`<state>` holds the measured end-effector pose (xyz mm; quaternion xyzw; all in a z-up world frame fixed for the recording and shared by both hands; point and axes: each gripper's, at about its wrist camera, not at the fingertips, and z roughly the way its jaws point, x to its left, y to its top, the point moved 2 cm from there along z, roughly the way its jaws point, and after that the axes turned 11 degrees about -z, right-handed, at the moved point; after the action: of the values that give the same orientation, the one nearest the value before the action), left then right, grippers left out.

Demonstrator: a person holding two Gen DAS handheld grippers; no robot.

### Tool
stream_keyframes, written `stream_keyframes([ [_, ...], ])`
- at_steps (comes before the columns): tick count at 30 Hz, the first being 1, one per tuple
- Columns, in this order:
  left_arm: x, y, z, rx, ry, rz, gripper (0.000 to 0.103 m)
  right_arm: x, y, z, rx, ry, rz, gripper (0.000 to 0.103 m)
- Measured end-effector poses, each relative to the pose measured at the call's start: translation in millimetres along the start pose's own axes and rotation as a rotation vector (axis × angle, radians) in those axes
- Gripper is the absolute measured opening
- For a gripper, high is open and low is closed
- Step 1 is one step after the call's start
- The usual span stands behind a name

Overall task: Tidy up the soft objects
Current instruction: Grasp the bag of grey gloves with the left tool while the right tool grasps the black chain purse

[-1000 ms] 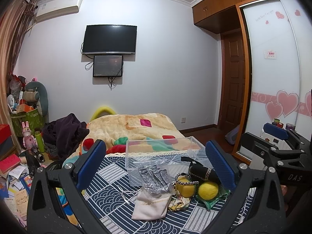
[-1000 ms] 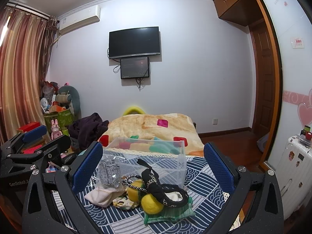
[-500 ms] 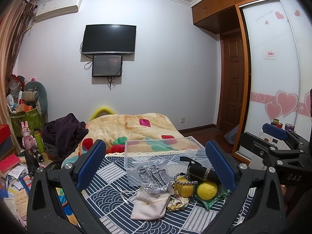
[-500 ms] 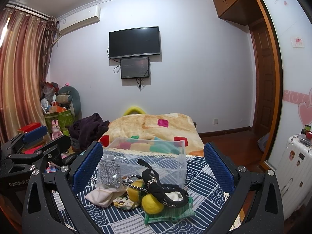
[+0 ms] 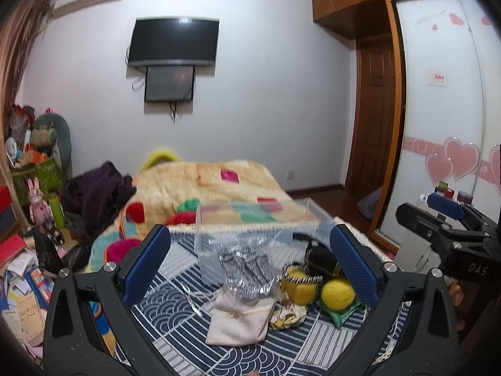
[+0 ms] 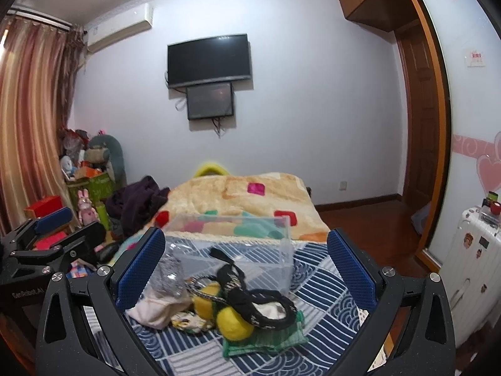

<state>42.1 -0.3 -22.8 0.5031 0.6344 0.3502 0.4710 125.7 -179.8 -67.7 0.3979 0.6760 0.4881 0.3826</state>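
Note:
A pile of soft things lies on a blue-and-white patterned cloth (image 5: 169, 319): a cream pouch (image 5: 239, 319), a silver shiny bag (image 5: 247, 271), two yellow balls (image 5: 338, 293) (image 6: 235, 322), a black pouch with a strap (image 6: 266, 308) and a green cloth (image 6: 266, 338). Behind them stands a clear plastic box (image 5: 250, 228) (image 6: 231, 244). My left gripper (image 5: 250, 266) is open and empty, above the pile. My right gripper (image 6: 245, 275) is open and empty, also above the pile.
A bed with a yellow patterned blanket (image 5: 213, 188) lies behind the box, with dark clothing (image 5: 94, 197) at its left. Cluttered toys and boxes (image 5: 34, 188) fill the left side. A wardrobe with sliding doors (image 5: 444, 109) and a white suitcase (image 6: 469, 266) stand on the right.
Both grippers have moved slightly closer to the pile and lower. Both stay open and empty.

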Motion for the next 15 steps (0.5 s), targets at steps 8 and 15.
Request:
stream_keyframes([
  [8,14.8,-22.4,41.1,0.103,0.042,-0.021,0.103,-13.7,-28.2,36.3,0.14,0.052,0.052,0.103],
  [15,26.1,-39.0,74.6,0.192,0.057,-0.054,0.093,-10.2,-50.8,60.3,0.246,0.1,0.06,0.103],
])
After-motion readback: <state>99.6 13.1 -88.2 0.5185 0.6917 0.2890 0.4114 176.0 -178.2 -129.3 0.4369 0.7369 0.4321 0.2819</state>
